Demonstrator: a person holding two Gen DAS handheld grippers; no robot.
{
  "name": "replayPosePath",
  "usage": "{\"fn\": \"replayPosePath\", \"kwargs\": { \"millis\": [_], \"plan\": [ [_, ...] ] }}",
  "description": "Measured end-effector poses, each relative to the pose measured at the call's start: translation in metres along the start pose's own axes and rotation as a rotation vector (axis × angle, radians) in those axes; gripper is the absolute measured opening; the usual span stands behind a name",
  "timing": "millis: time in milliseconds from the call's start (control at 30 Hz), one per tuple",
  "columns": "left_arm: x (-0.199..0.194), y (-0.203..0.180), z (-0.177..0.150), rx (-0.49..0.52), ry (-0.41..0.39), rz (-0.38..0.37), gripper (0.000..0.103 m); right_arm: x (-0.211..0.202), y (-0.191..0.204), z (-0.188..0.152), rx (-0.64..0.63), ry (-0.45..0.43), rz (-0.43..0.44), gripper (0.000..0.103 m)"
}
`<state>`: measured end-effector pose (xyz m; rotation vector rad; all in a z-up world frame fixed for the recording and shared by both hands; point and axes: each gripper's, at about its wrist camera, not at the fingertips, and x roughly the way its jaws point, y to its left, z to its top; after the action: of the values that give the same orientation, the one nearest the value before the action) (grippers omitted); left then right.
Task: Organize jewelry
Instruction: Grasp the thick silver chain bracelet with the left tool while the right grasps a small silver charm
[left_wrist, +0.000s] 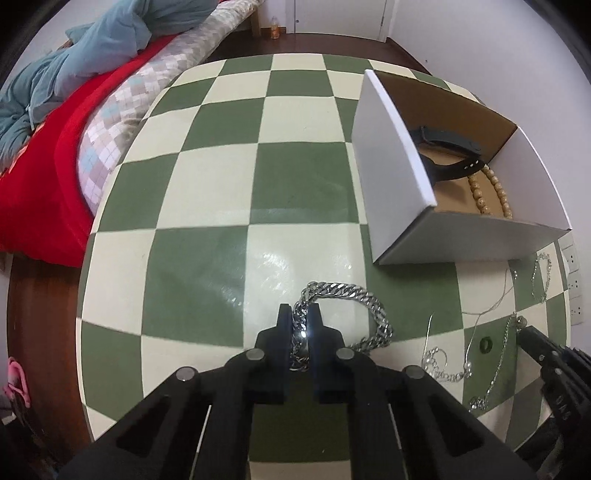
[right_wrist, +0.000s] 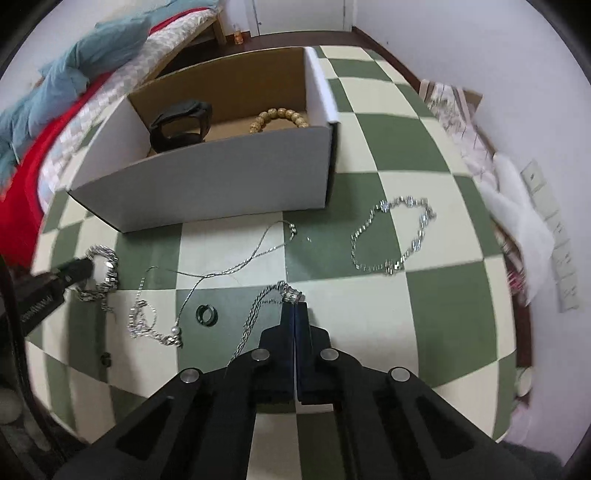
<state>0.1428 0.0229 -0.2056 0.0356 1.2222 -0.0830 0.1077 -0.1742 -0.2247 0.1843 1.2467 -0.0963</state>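
Observation:
My left gripper (left_wrist: 299, 308) is shut on a thick silver curb-chain bracelet (left_wrist: 354, 295) that lies on the checkered table; it also shows in the right wrist view (right_wrist: 105, 264). My right gripper (right_wrist: 294, 308) is shut, its tips at the clasp end of a twisted silver necklace (right_wrist: 258, 302). An open white cardboard box (right_wrist: 221, 184) holds a black watch (right_wrist: 181, 123) and a wooden bead bracelet (right_wrist: 280, 114). A silver link bracelet (right_wrist: 395, 232), a thin chain (right_wrist: 236, 266), a pearl chain (right_wrist: 155, 328) and a dark ring (right_wrist: 206, 314) lie on the table.
The round table (left_wrist: 207, 258) has a green and cream checkered top. A bed with red and blue bedding (left_wrist: 55, 110) stands to the left. Cloth and wall sockets (right_wrist: 517, 206) are at the right edge. A small dark bead (right_wrist: 106, 357) lies near the table's front left.

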Motion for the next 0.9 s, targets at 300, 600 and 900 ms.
{"fn": "replayPosePath", "kwargs": {
  "millis": [300,600,900],
  "plan": [
    [-0.037,0.006,-0.004,0.007,-0.056,-0.023,0.005,-0.039,-0.043,0.005,0.152,-0.057,0.164,0.0],
    [-0.047,-0.002,0.003,0.014,-0.065,-0.027,0.005,-0.021,-0.029,0.028,0.081,0.027,0.162,0.012],
    [-0.032,0.003,0.0,0.007,-0.033,-0.021,0.005,0.01,0.005,0.025,-0.049,0.022,-0.011,0.021]
  ]
}}
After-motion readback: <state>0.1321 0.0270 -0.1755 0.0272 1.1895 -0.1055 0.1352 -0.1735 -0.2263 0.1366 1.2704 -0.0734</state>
